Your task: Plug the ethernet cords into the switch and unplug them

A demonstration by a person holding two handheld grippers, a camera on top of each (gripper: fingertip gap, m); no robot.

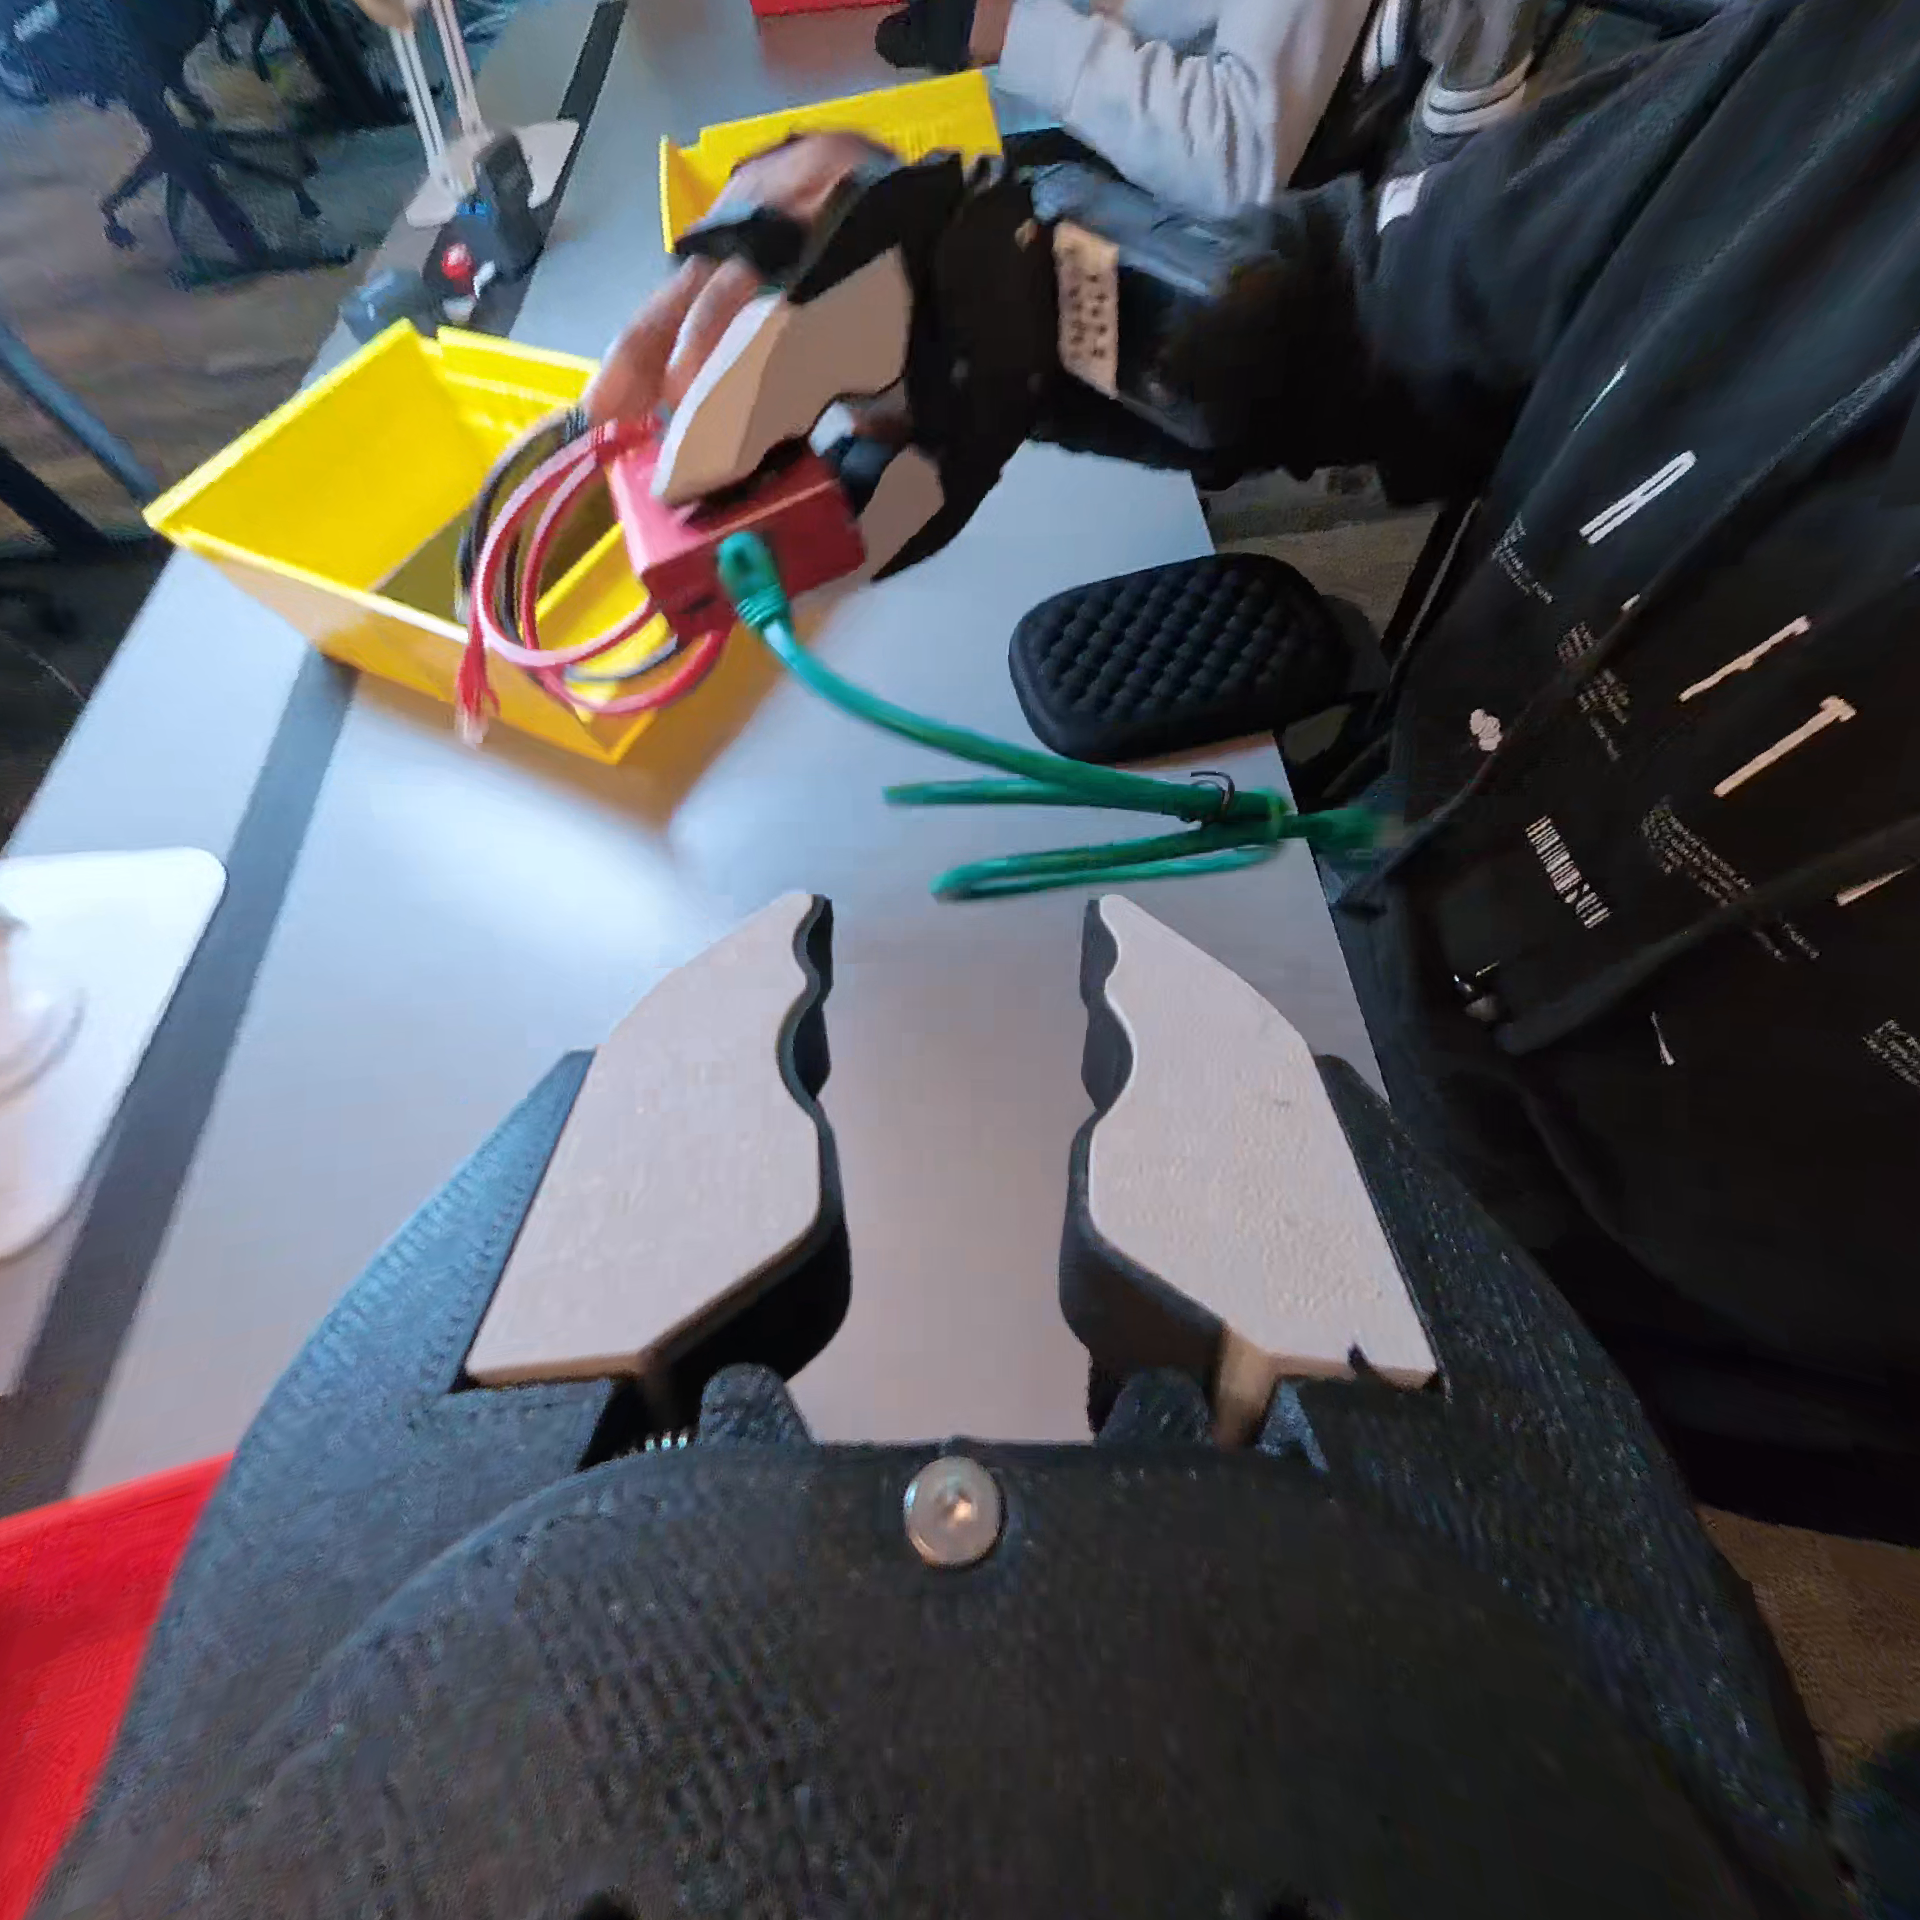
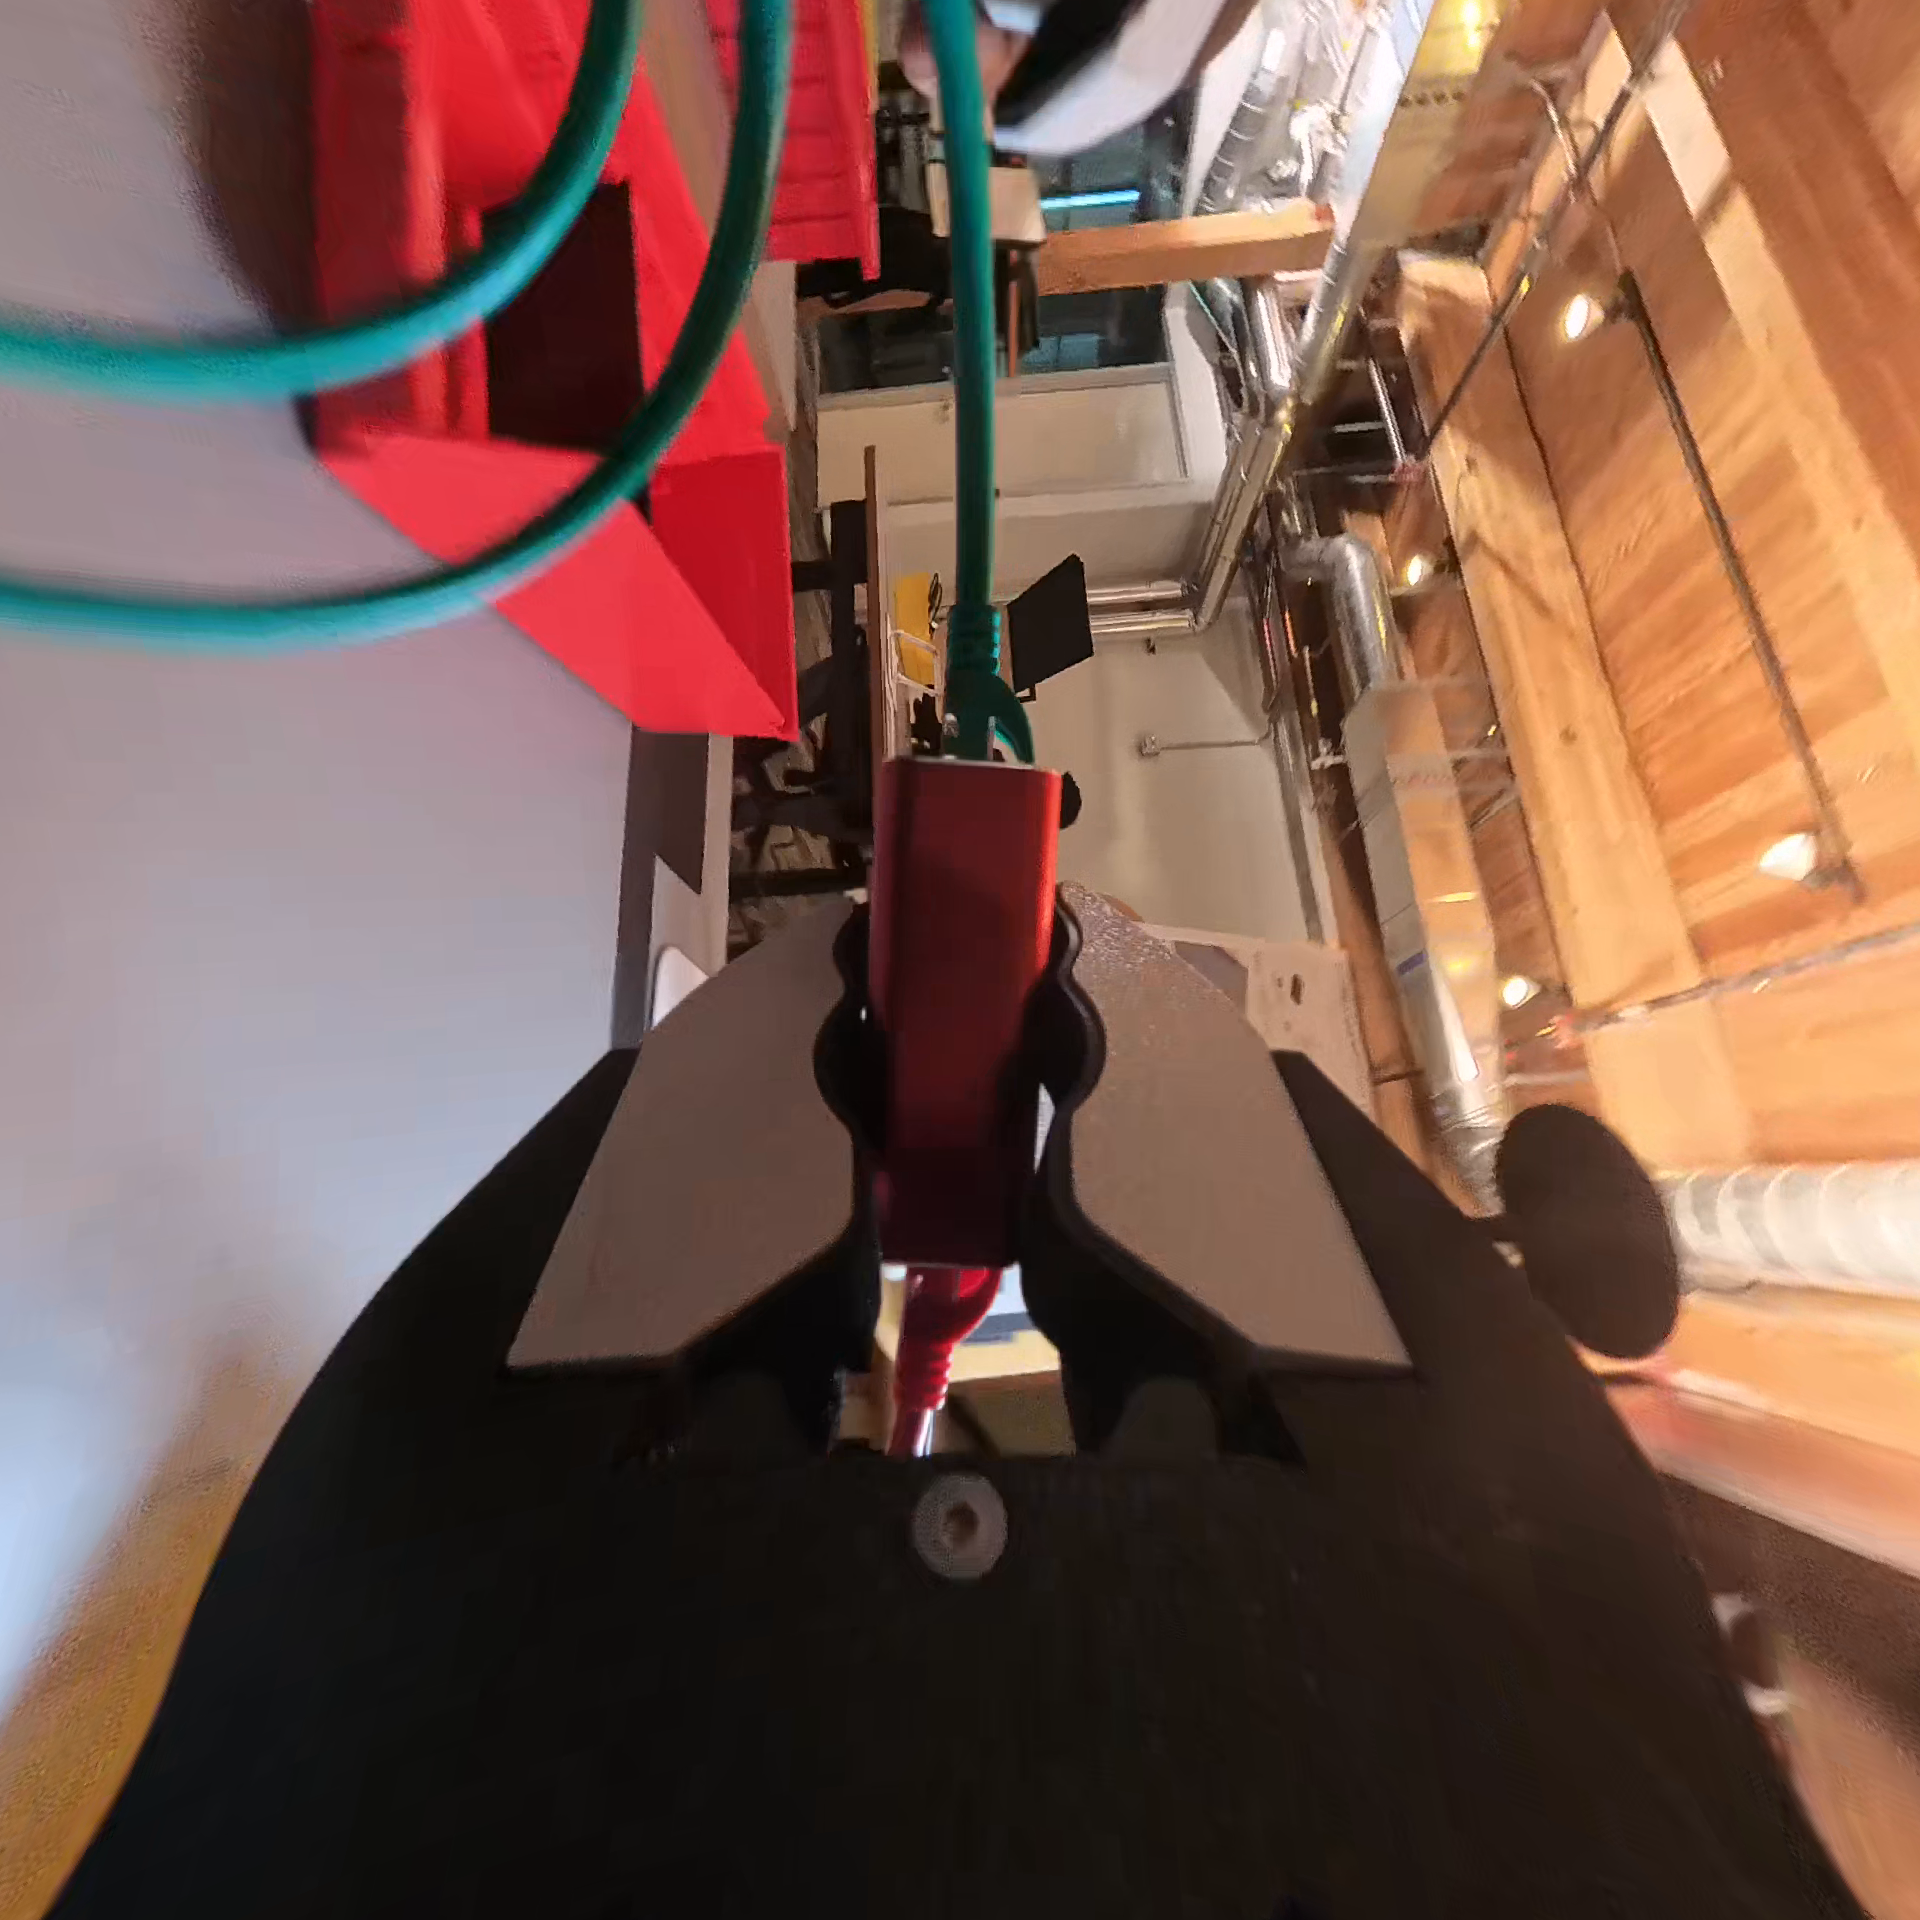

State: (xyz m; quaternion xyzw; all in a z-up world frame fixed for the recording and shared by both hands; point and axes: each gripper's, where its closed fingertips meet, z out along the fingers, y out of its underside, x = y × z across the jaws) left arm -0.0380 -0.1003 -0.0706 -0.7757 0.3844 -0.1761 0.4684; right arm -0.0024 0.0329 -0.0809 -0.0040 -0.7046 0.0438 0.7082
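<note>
My right gripper (image 2: 961, 920) is shut on the red switch (image 2: 956, 997) and holds it in the air; it also shows in the left wrist view (image 1: 769, 499), over the switch (image 1: 743, 540) above the yellow bin. A green ethernet cord (image 2: 966, 416) is plugged into the switch's far end and loops over the table (image 1: 1039, 769). A red cord (image 2: 935, 1340) is plugged into the near end and hangs in coils (image 1: 582, 613) into the bin. My left gripper (image 1: 956, 935) is open and empty above the table, short of the green cord.
A yellow bin (image 1: 343, 520) sits on the grey table (image 1: 520, 935), a second yellow bin (image 1: 831, 135) farther back. A red bin (image 2: 582, 499) lies near the left gripper (image 1: 62, 1621). A black chair armrest (image 1: 1184, 655) and a person in black (image 1: 1662, 727) stand at the right. One gripper's finger ends stand about 15 centimetres off the other's.
</note>
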